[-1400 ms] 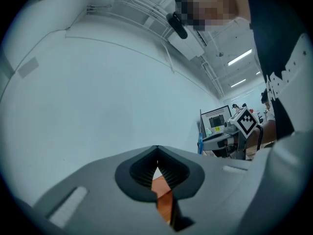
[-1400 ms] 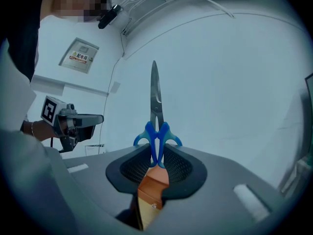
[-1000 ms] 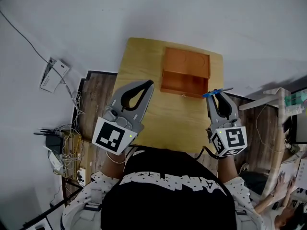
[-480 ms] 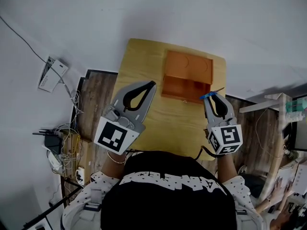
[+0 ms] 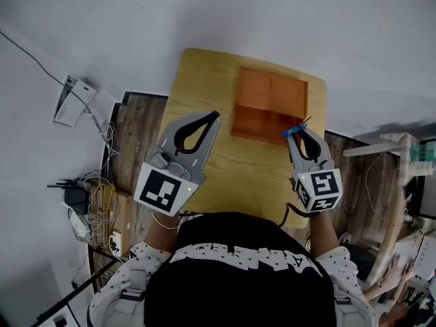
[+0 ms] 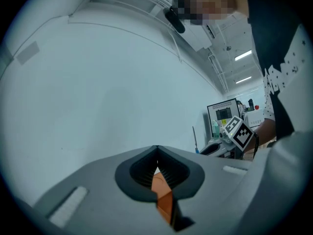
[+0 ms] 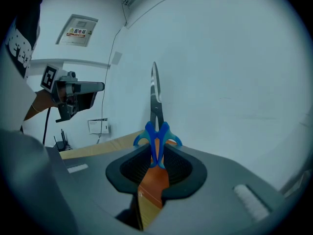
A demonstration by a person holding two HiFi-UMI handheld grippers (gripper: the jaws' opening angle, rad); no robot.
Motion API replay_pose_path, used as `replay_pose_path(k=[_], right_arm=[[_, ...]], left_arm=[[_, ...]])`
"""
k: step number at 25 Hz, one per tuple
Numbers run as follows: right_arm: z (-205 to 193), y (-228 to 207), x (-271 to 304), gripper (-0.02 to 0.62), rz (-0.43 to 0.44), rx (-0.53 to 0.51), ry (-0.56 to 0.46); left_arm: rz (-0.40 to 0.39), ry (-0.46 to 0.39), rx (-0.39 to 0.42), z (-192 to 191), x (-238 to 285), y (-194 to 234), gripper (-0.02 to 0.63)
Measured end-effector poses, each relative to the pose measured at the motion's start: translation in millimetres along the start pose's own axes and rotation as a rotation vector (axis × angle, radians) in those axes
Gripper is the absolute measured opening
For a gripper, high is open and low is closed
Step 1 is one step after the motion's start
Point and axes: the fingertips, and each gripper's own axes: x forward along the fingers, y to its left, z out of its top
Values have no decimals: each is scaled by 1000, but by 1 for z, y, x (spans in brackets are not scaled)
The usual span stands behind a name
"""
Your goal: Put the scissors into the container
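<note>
Two jaws of the right gripper point(image 5: 298, 132) pinch the blue-handled steel scissors point(image 5: 290, 132) by the handle loops only, with the blades sticking out past the tips. The scissors hang at the four o'clock corner of the orange open-topped wooden container point(image 5: 262, 122), which sits at the twelve o'clock end of the light wooden table point(image 5: 204, 80). The left gripper point(image 5: 212, 116) is pressed together with nothing in it, at the container's eight o'clock.

Risks, as I judge them:
- The grip is far from the blades, so the scissors could swing or slip out.
- A blade tip could snag the container wall on the way in.
- A release this close to the corner could drop them on the table or off its three o'clock edge.
- A knock could shift the container, since the left gripper isn't steadying it.
</note>
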Motion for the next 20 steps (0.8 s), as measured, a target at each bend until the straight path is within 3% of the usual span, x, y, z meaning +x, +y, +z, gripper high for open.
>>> replay_pose_path(k=[20], right_arm=[[-46, 3, 42, 97, 67, -86, 181]], left_arm=[[-1, 33, -45, -22, 13, 7, 0]])
